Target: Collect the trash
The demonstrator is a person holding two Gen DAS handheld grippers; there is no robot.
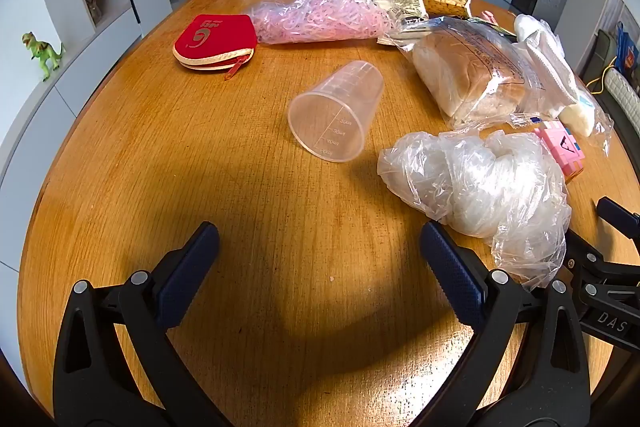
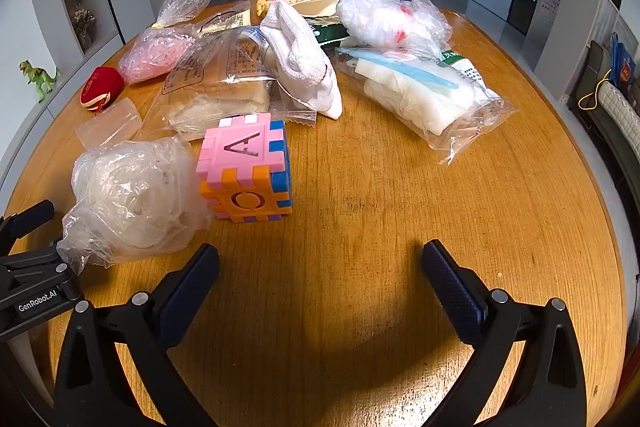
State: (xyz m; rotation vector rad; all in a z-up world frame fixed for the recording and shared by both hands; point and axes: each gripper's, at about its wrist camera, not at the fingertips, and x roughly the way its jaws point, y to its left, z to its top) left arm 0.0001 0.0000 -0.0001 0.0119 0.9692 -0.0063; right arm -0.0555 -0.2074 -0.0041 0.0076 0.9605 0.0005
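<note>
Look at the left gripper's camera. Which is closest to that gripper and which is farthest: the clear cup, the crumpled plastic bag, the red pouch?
From the left gripper:
1. Crumpled plastic bag, just ahead on the right, next to the right finger.
2. Clear cup, lying on its side, ahead near the middle.
3. Red pouch, far back on the left.

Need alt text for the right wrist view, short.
Open right tongs hover empty over a round wooden table. Just ahead to the left lie a crumpled clear plastic bag and a pink-and-orange letter cube; bagged bread, a white towel and more packets lie behind.
</note>
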